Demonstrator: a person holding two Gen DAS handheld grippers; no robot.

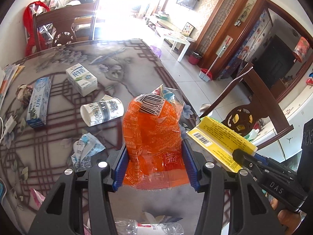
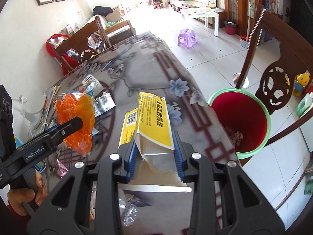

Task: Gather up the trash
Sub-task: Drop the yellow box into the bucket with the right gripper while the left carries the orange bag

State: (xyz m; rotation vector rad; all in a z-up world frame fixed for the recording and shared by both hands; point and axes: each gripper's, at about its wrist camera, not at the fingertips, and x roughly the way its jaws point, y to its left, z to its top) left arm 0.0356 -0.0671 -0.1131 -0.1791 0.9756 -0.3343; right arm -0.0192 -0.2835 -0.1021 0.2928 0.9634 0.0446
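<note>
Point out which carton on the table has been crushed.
The crumpled blue-and-white carton, nearest the left gripper. The milk carton and the long blue box farther back keep their square shape.

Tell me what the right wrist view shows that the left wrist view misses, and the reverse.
Only the right wrist view shows the red bin beside the table, crumpled trash at its bottom, and the purple stool whole. Only the left wrist view shows the milk carton, the blue box and the paper cup lying on the table. Both show the left gripper shut on the orange wrapper and the right gripper shut on the yellow box.
</note>
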